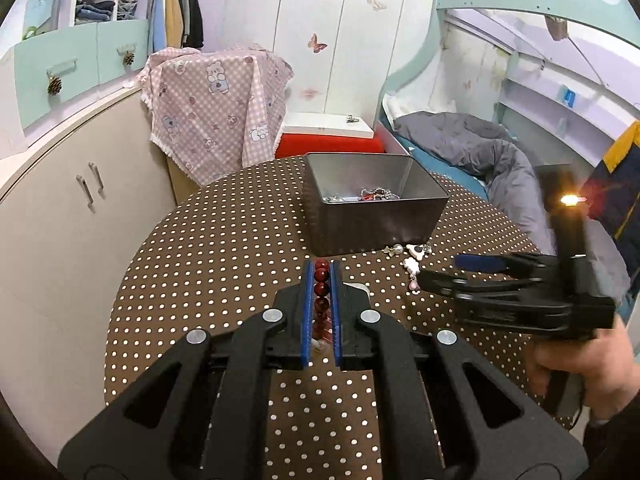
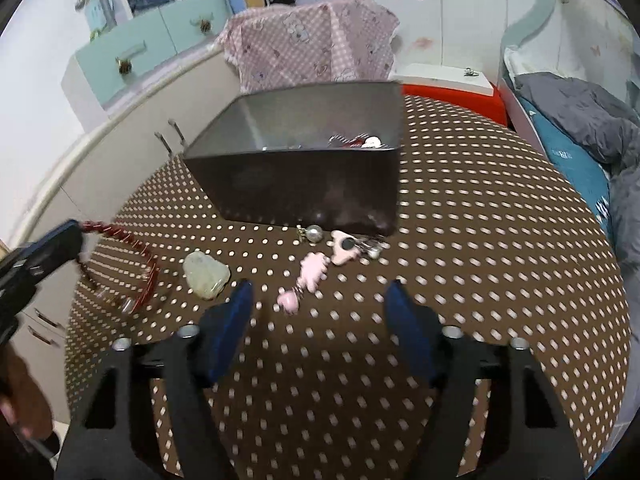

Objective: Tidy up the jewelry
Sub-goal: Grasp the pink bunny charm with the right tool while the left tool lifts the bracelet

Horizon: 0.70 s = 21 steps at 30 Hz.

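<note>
Left wrist view shows the left gripper (image 1: 322, 276) nearest, its blue pads clamped on a red bead bracelet (image 1: 322, 288), the beads lined up in the narrow slit between the fingers. From the right wrist view the same bracelet (image 2: 120, 264) hangs in a loop from that gripper's tip, above the brown polka-dot tablecloth (image 2: 480, 240), whether its low end touches the cloth cannot be told. Right gripper (image 2: 318, 294) hovers with its jaws parted and nothing between the pads; a pink charm (image 2: 290, 300) lies on the cloth just ahead of the gap. Beside it to the left rests a pale translucent stone (image 2: 206, 274). Slightly farther lie a second pink charm (image 2: 316, 270), a pink piece with a dark round centre (image 2: 344, 250) and a pearl earring (image 2: 314, 234), the last two close against the front wall of the metal tin (image 2: 296, 184). This open rectangular tin stands on the cloth and holds a tangle of silver chain and red pieces (image 1: 374, 195) at its bottom, gathered toward the right side. Behind the table stands a red box with a white lid (image 1: 326, 126) bearing a small metal clip. No legible writing or brand shows on the tin, the grippers or the jewelry
</note>
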{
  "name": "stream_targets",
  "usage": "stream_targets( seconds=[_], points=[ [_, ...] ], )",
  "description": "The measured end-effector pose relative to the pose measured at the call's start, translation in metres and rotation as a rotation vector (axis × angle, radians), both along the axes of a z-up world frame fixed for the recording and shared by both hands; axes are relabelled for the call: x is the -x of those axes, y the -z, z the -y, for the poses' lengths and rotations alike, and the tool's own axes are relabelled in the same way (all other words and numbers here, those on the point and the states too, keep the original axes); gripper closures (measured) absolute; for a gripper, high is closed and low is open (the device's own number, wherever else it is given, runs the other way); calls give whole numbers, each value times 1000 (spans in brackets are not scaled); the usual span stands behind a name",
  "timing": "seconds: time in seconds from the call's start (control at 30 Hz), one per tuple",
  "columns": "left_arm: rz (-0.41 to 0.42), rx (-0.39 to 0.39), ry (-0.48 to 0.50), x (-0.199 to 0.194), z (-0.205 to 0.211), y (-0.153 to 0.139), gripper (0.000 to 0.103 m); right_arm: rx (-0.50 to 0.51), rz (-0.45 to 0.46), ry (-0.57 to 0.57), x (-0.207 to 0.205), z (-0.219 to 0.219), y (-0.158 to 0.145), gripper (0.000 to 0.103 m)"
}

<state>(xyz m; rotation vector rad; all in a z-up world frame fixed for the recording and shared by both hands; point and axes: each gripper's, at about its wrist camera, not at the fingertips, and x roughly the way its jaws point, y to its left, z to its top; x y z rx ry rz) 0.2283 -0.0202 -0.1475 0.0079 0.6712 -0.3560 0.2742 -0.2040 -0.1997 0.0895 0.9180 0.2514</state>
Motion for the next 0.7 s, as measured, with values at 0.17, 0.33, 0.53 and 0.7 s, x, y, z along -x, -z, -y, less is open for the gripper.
stream_targets(
  seconds=[0.17, 0.33, 0.53, 0.7],
  points=[
    [-4, 24, -7, -1, -6, -3, 95, 138, 24, -44, -6, -23, 9, 91],
    [-19, 61, -6, -3, -17, -4, 95, 88, 20, -63, 14, -8, 4, 92],
    [-17, 76, 3, -7, -18, -10, 95, 14, 77, -56, 38, 20, -25, 92],
    [29, 83, 30, -9, -10, -30, 95, 15, 159, -57, 40, 28, -66, 92]
  ],
)
